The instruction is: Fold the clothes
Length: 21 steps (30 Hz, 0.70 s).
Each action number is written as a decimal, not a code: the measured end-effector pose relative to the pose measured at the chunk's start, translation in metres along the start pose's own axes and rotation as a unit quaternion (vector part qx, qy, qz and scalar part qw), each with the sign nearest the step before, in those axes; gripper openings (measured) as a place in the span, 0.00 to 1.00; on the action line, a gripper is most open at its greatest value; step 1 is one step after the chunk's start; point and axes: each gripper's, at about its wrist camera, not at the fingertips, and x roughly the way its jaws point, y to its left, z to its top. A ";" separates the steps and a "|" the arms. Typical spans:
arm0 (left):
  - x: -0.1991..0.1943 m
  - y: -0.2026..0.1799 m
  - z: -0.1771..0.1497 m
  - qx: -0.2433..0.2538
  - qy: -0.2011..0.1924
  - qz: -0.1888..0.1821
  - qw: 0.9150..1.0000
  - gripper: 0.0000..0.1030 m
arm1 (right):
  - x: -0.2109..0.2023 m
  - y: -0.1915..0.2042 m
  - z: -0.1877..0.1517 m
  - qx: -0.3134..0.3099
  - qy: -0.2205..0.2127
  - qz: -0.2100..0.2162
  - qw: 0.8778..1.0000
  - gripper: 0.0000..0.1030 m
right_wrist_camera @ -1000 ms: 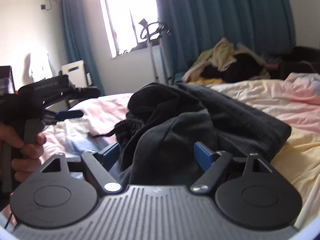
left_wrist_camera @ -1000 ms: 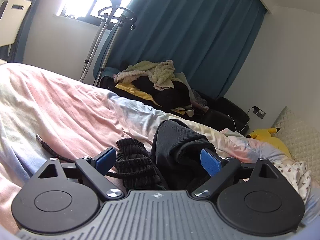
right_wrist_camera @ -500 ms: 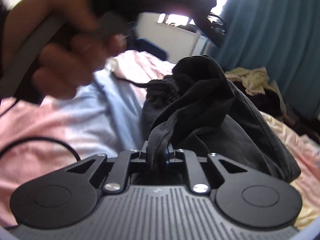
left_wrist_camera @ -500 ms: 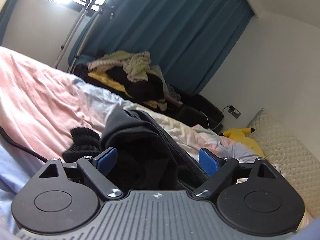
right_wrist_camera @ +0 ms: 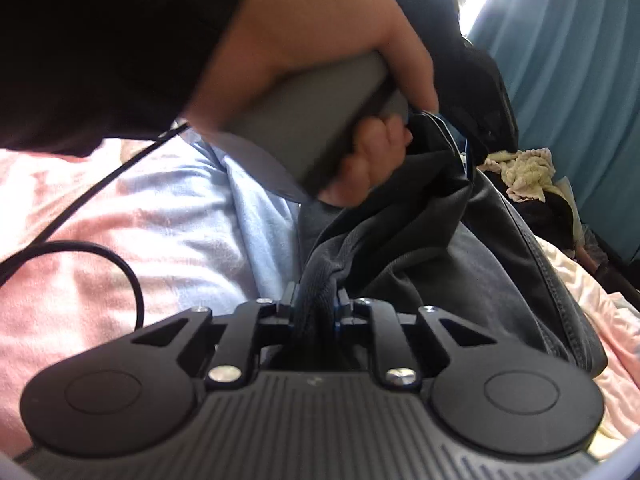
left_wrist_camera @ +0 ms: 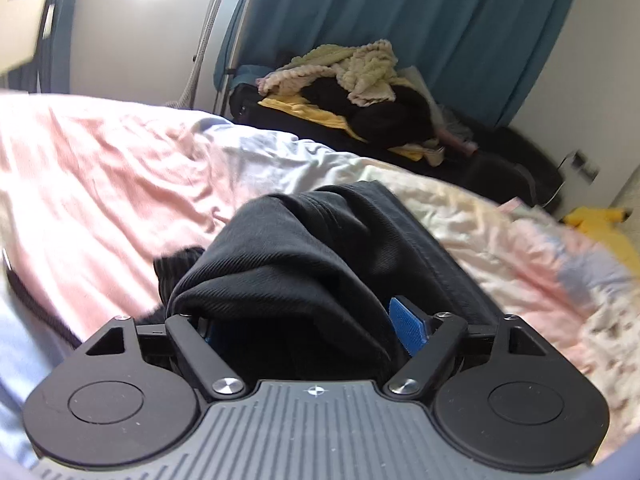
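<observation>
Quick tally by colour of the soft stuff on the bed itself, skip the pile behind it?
Dark garment: 1
Yellow plush toy: 1
Pink and blue bedcover: 1
Total: 3

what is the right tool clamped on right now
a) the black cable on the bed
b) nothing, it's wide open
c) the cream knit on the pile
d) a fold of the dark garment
d: in the right wrist view the right tool has its fingers drawn close together with a bunched fold of the dark garment pinched between them, on the pink bedsheet.
</observation>
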 end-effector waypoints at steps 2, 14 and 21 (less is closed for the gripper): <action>-0.001 0.004 0.007 0.013 -0.007 0.007 1.000 0.13 | -0.002 -0.001 0.000 0.005 -0.002 0.001 1.000 0.18; 0.008 0.099 -0.015 -0.006 -0.035 -0.073 0.997 0.18 | -0.022 -0.034 0.014 0.099 -0.026 0.044 0.994 0.20; -0.010 0.089 -0.021 -0.031 -0.036 -0.073 0.996 0.25 | -0.033 -0.093 0.009 0.221 -0.080 0.086 0.968 0.24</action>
